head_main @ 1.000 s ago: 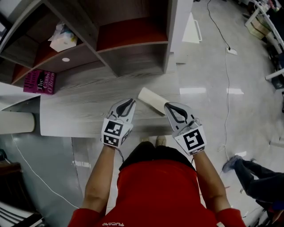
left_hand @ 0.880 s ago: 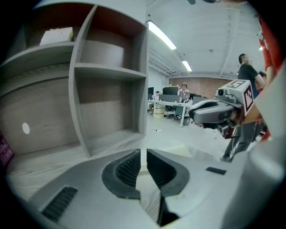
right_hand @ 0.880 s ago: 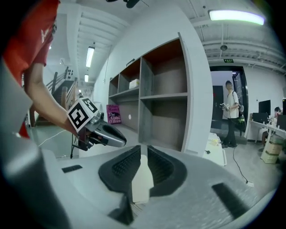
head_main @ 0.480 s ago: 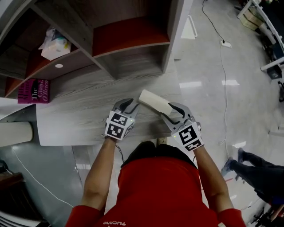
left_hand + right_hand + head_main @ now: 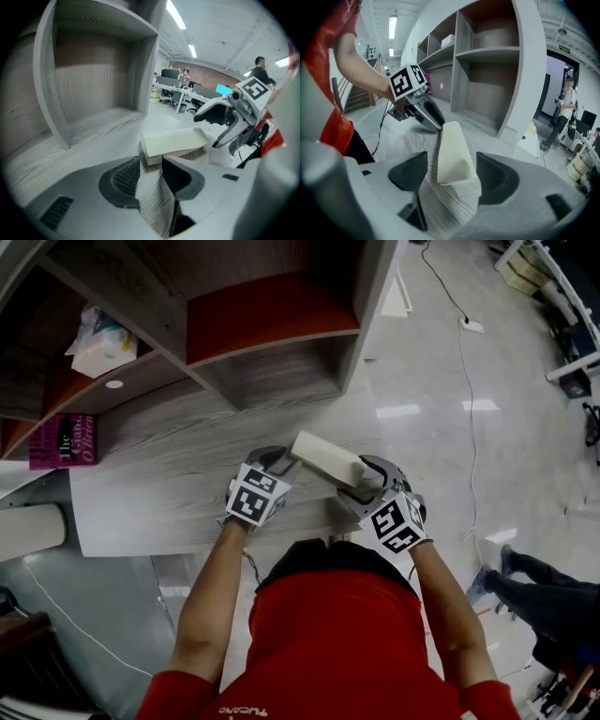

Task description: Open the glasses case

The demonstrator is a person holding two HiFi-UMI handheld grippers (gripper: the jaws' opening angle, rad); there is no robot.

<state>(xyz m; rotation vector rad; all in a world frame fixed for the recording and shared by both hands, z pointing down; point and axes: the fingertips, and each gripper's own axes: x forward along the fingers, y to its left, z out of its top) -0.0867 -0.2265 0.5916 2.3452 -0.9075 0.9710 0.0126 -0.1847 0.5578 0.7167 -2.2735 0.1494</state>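
Jaws just opened wide on left claw (image 5: 270, 457) and right claw (image 5: 375, 474); glasses case (image 5: 328, 457) untouched, one end between right pads, other just ahead of left. I should seat both squarely before squeezing.

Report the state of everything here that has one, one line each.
glasses case: closed, lying on the table.
left gripper: open, jaws have just been opening, the case's end at their tips, not gripped.
right gripper: open, jaws have just been opening, the case's end between them, pads clear.
book: closed, lying flat.
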